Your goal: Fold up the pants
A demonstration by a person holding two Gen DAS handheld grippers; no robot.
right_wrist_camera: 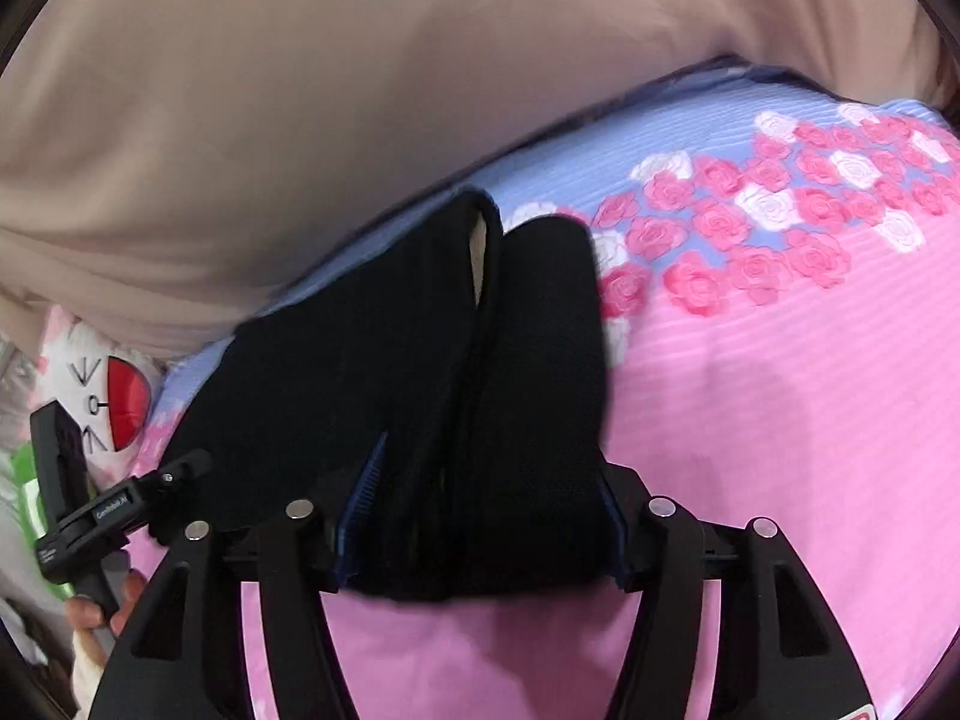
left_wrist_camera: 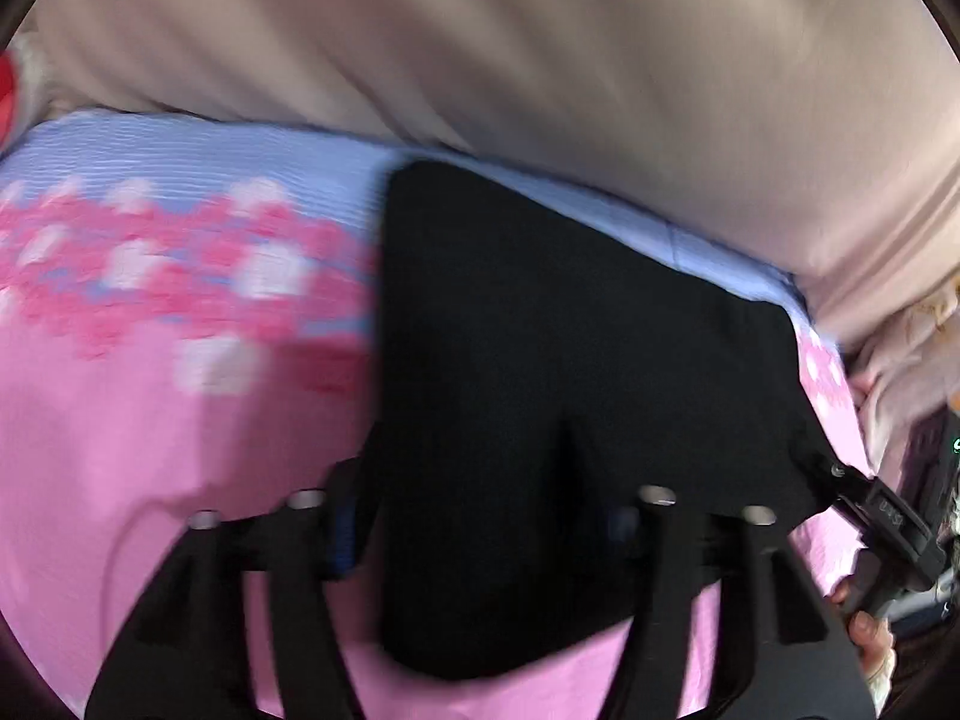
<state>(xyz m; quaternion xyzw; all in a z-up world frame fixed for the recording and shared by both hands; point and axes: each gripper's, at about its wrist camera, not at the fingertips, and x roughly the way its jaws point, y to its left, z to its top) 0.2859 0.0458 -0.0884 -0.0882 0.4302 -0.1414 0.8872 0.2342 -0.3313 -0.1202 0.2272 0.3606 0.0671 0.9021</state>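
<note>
The black pants lie folded into a thick pad on the pink bedspread. My left gripper straddles their near edge, jaws apart, with the cloth lying loose between the fingers. In the right wrist view the pants show two folded layers side by side. My right gripper stands over their near end, and its blue pads sit at either side of the cloth without squeezing it. Each gripper shows at the edge of the other's view: the right one and the left one. The picture is blurred.
The bedspread is pink with a blue band of rose prints at the far side. Beige fabric rises behind the bed. A white plush toy with a red patch lies at the left. A hand holds the left gripper's handle.
</note>
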